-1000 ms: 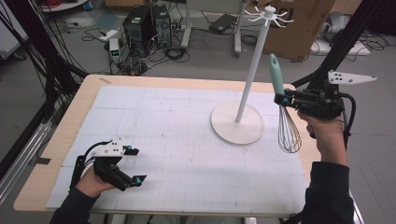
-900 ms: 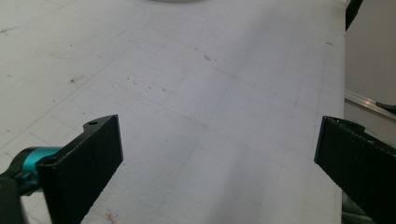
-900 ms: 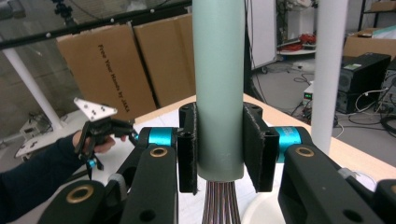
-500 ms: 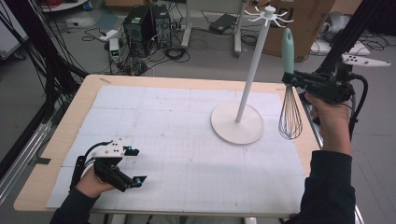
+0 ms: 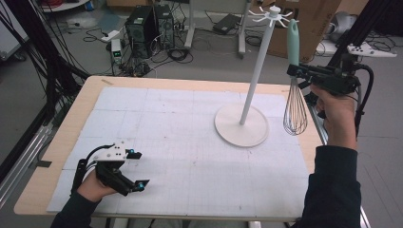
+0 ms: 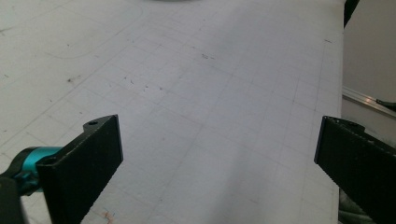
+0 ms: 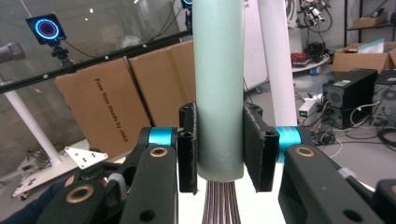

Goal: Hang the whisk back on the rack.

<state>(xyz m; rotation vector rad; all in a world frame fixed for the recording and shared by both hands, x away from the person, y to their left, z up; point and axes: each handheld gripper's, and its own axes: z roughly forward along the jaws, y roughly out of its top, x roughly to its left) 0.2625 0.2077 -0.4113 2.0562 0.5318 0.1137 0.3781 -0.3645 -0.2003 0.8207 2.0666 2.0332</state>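
Clamping the pale-green plastic handle of a metal wire whisk (image 5: pixel 294 95) just above the wires, the right gripper (image 5: pixel 298 72) holds it upright in the air over the desk's (image 5: pixel 157 83) right edge, beside the white hook stand (image 5: pixel 252 80) with its round base near the far right corner. Near the front left corner, the left gripper (image 5: pixel 135 168) rests low over the white gridded mat (image 5: pixel 190 142), jaws spread wide with nothing between them.

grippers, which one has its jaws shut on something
The right gripper, clamped on the whisk by its pale green handle; the left gripper rests open over the table mat.
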